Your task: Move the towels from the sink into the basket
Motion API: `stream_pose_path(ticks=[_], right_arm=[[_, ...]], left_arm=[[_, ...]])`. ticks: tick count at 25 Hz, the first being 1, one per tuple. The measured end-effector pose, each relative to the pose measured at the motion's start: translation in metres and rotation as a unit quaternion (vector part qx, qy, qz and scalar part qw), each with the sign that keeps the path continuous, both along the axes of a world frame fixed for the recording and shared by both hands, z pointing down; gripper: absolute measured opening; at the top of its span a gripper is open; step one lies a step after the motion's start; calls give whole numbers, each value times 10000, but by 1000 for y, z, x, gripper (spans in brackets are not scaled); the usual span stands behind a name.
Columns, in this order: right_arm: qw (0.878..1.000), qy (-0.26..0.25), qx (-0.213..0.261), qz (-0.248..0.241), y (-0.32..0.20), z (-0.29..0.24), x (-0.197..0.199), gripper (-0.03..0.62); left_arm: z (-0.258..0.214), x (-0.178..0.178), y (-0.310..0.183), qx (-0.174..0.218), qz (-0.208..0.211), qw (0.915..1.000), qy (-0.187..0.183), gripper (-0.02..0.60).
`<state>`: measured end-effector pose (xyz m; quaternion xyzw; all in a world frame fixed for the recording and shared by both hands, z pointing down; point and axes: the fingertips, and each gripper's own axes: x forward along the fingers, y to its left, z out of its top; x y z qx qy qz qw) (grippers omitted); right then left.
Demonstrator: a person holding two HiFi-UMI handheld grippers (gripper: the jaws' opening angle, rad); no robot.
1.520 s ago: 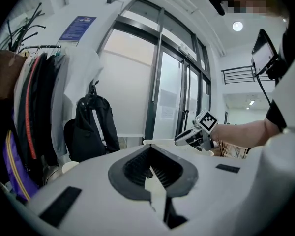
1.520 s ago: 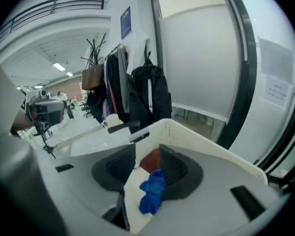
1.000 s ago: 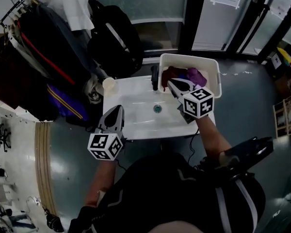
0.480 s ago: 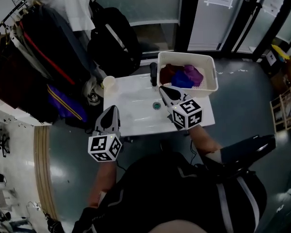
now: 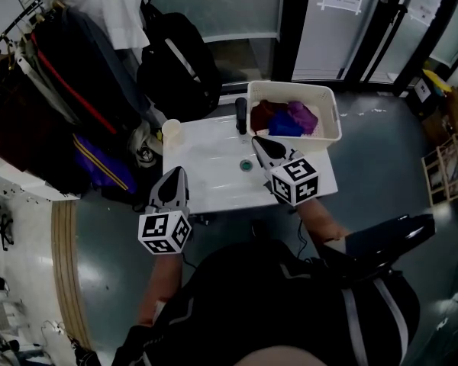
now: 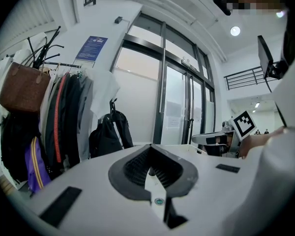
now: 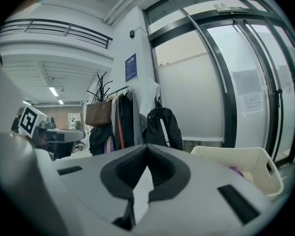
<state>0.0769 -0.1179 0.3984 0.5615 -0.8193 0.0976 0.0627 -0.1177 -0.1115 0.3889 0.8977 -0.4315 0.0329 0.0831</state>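
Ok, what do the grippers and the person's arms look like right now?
Both the left gripper and right gripper are white, tapering shells ending in a dark ribbed claw, each carrying a white cube printed with black square markers. The person wears a black top with pale stripes; forearms uncovered.

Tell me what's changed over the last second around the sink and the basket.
The right gripper drew back from over the basket towards the person and now hangs above the sink, jaws shut and empty. Nothing was taken hold of or let go. The left gripper, shut, stayed at the sink's near left edge, and the red, blue and purple towels stayed in the basket.
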Motion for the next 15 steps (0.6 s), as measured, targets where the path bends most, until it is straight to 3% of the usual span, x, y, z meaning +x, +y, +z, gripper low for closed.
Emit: stream_pose_path(ticks=[15], right_arm=[[9996, 130, 211, 131, 4, -10, 1, 6]], left_arm=[[3, -1, -3, -21, 8, 10000, 87, 6]])
